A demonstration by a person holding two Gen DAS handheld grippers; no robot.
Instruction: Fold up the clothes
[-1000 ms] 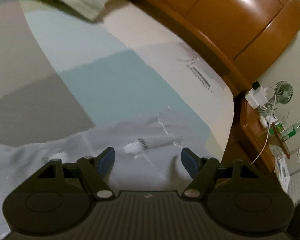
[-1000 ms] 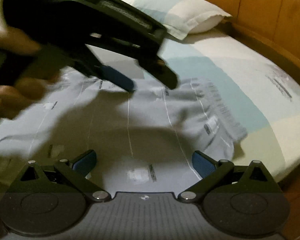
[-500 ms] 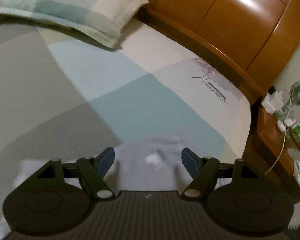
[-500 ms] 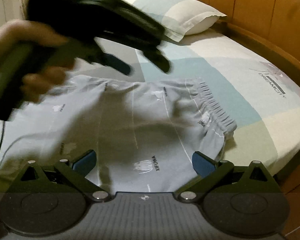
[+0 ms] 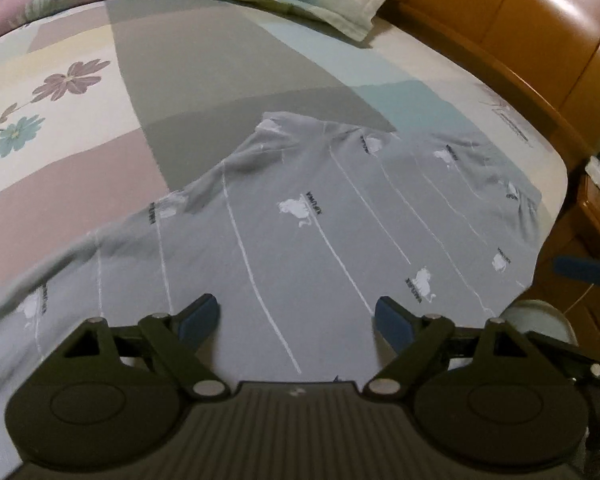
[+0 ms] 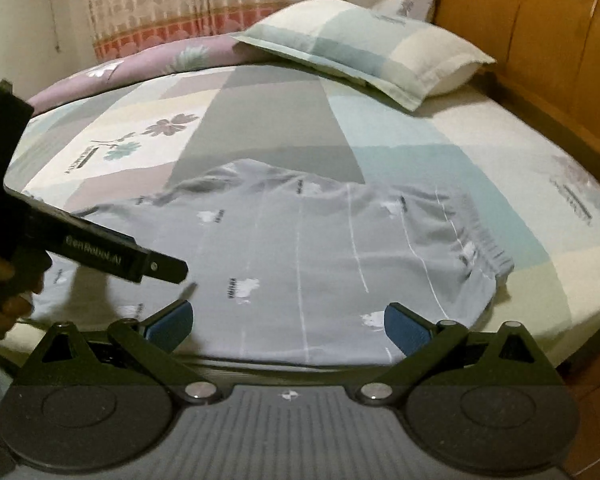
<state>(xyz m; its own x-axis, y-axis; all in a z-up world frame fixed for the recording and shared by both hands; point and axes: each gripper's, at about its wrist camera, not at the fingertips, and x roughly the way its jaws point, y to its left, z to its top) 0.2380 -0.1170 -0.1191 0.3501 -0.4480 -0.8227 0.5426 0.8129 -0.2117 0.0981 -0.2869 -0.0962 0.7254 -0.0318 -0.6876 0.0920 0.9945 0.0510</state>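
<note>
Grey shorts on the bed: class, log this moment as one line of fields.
item: grey shorts spread flat on bed | left claw: opening, nothing between | right claw: open, empty | fold: not started

Bed [image 6: 480,152] with a fitted patchwork sheet [image 6: 268,112] in grey, teal, cream, mauve and pale green blocks, printed with flowers on the left and a small logo near the right edge. Wooden headboard [image 6: 540,60] along the right side. On the sheet, toward the near edge, grey pyjama shorts [image 6: 300,264] spread flat, thin white stripes and small white motifs across them, gathered elastic waistband [image 6: 488,248] to the right, near hem hanging slightly over the mattress edge. At the far right, a patchwork pillow [image 6: 364,48] lying flat. Along the far edge, a mauve floral quilt [image 6: 148,60] bunched up, touching the pillow.
</note>
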